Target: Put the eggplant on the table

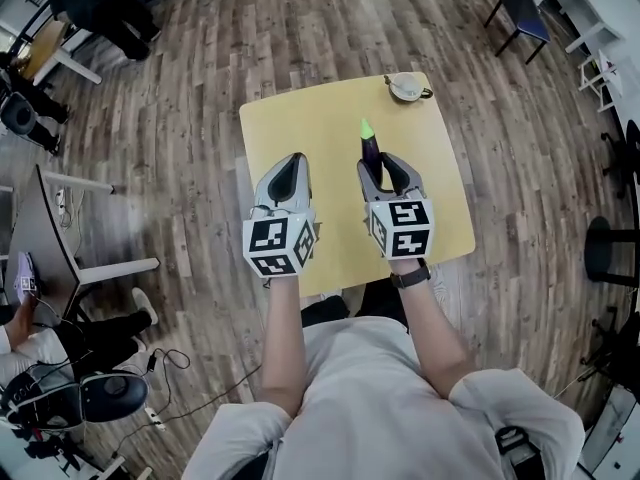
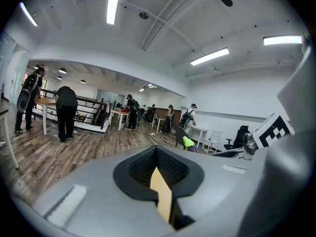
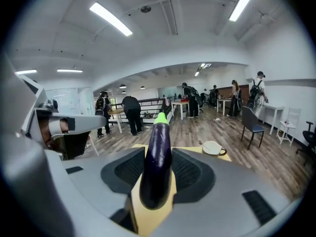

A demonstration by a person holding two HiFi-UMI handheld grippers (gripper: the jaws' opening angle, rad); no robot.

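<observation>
The eggplant was a slim, glossy, dark purple spindle with a bright green cap at its far end. The table was a matt yellow square with rounded corners, standing on a floor of mixed brown wood planks. Both grippers were smooth grey shells. Each carried a cube with black-and-white square markers at its back, and dark ribbed pads lined the insides of the jaws.

The right gripper had its jaws clamped on the eggplant's thick lower half, one pad against each side. In its own view the eggplant ran forward along the jaws, cap away from us and over the yellow top. We could not tell whether it touched the surface. The left gripper hung just beside the right one, above the table's near left part. Its jaws were drawn together at the tips, and only a thin yellow sliver of table showed lower down between its pads. Nothing was between them.

At the table's far edge stood a pale round cup with a dark handle, well apart from the eggplant and ahead of it. The stretch of table in front of the right gripper held nothing but that cup. Beyond the table a chair with a blue seat stood on the floor. Several people stood or bent over at tables farther back in the room, under long ceiling lights.
</observation>
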